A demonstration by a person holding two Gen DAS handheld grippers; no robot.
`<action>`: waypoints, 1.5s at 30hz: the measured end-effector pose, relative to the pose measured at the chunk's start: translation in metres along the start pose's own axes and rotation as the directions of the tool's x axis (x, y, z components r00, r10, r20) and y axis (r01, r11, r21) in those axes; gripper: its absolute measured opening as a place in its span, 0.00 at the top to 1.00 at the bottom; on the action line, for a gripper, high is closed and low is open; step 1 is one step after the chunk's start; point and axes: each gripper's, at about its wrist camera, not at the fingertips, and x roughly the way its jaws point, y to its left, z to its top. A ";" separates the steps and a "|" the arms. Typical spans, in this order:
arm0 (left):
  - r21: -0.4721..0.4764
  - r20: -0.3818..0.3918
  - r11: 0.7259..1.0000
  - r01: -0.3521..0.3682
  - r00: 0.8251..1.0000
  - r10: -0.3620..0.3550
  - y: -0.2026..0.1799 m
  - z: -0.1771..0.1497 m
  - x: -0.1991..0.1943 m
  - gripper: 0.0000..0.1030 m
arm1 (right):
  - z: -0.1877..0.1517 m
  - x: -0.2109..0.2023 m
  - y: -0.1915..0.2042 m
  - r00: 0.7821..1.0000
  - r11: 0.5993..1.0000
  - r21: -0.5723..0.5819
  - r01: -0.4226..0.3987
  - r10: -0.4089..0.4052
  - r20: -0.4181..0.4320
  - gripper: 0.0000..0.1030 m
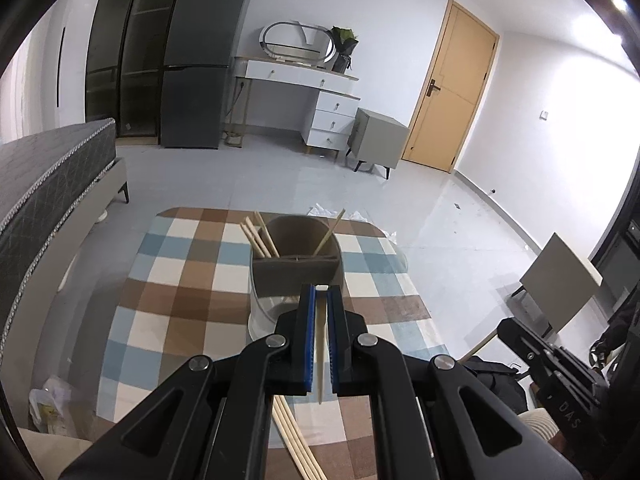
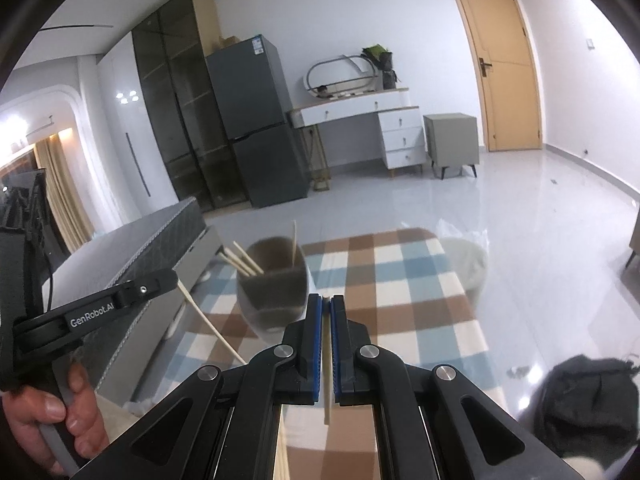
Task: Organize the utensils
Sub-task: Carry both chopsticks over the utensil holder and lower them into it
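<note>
A round holder with a divider stands on the checkered tabletop; several wooden chopsticks lean in its far half. My left gripper hangs just in front of the holder, shut on one chopstick that runs back between the blue pads. More loose chopsticks lie on the table under it. In the right wrist view the holder sits ahead and left, and my right gripper is shut on another chopstick. The left gripper, held by a hand, shows with its chopstick at the left.
A grey bed runs along the table's left side. A white bin with a plastic liner stands past the table's far right corner. A black bag lies on the floor at right. Fridge, dresser and door line the far wall.
</note>
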 end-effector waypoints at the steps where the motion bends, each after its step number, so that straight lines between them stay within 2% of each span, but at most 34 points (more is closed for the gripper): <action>1: -0.003 -0.003 1.000 0.005 1.000 -0.005 -0.001 0.004 0.000 0.99 | 0.004 0.000 0.000 1.000 1.000 -0.002 -0.001 0.001 0.006 0.97; 14: -0.069 0.041 0.997 0.018 0.999 -0.015 0.006 0.060 0.008 0.99 | 0.074 0.009 0.020 0.992 0.996 -0.049 -0.078 0.083 0.093 0.97; 26: -0.119 0.106 0.993 0.017 0.994 -0.005 0.031 0.112 0.025 0.99 | 0.131 0.056 0.044 0.984 0.984 -0.128 -0.126 0.140 0.105 0.97; 34: -0.155 0.117 0.988 0.006 0.993 0.013 0.049 0.119 0.046 0.99 | 0.137 0.088 0.061 0.983 0.974 -0.168 -0.149 0.164 0.079 0.97; 45: -0.201 0.039 0.980 -0.003 0.999 0.012 0.071 0.104 0.078 0.99 | 0.118 0.129 0.074 0.991 0.962 -0.242 -0.127 0.131 -0.001 0.97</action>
